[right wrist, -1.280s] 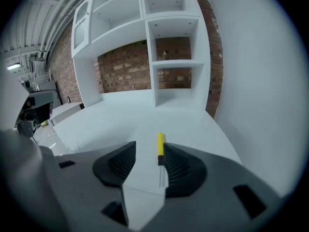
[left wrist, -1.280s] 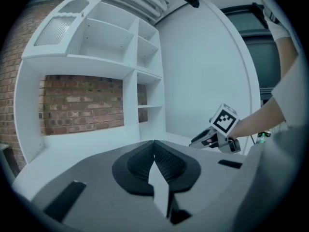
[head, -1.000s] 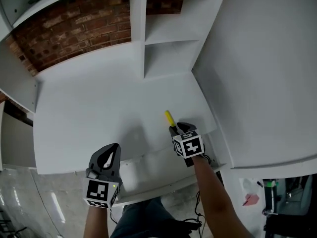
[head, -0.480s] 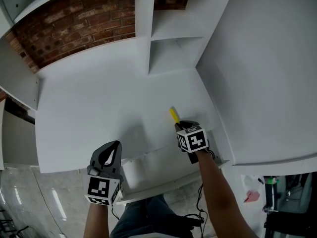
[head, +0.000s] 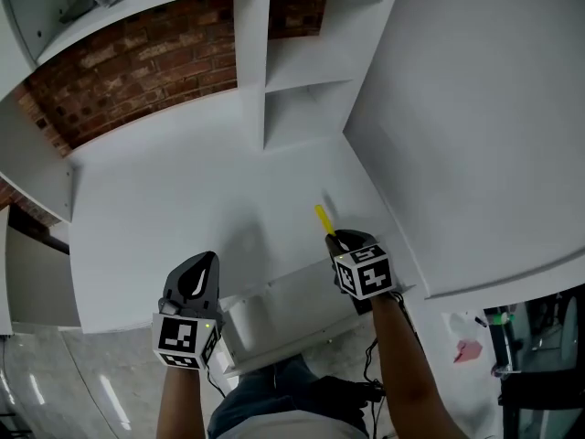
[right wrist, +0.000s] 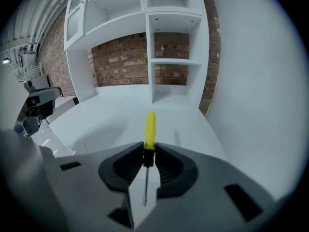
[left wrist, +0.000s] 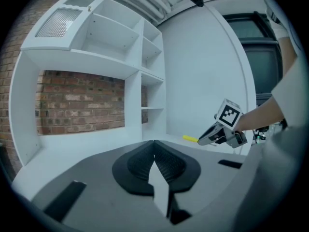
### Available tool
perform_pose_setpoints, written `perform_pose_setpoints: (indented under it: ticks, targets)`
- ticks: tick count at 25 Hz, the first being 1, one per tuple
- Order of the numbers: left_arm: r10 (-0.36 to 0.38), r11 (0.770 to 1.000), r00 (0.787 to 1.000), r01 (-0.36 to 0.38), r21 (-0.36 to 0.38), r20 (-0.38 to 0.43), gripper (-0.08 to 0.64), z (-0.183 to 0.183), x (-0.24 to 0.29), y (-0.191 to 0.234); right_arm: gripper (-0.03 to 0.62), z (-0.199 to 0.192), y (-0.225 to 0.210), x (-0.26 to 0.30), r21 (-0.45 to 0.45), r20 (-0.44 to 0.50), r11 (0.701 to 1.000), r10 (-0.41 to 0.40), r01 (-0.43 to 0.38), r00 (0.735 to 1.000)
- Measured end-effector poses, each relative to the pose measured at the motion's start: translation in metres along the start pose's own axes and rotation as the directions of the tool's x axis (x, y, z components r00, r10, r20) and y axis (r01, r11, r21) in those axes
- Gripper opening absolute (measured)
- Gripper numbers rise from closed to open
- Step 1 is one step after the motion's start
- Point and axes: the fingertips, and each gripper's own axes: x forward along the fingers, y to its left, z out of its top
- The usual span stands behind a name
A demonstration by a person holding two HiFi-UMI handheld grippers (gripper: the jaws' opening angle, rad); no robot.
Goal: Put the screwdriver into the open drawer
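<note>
Between the right gripper's (right wrist: 145,151) clamped jaws, the screwdriver (right wrist: 150,127) has just left the desktop (head: 183,199), ready for the drawer (head: 288,307); the left gripper (left wrist: 154,149) is closed and empty.

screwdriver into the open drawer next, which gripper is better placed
Right. The right gripper is shut on the screwdriver, at the right end of the open drawer. The left gripper is shut and empty at the drawer's left end.

screwdriver (right wrist: 150,132): smooth yellow plastic handle, thin bare metal shaft | desk (head: 183,199): matt white, smooth | back wall (head: 137,62): rough red brick
</note>
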Motion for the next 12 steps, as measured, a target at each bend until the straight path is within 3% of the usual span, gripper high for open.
perform_pose_setpoints:
  ticks: [12]
  targets:
    - [-0.017,1.0,1.0,0.016,-0.027,-0.023,0.014,-0.011,-0.008,-0.005,0.083,-0.061,0.037,-0.035,0.005,-0.065,1.0,0.019,-0.018,0.998]
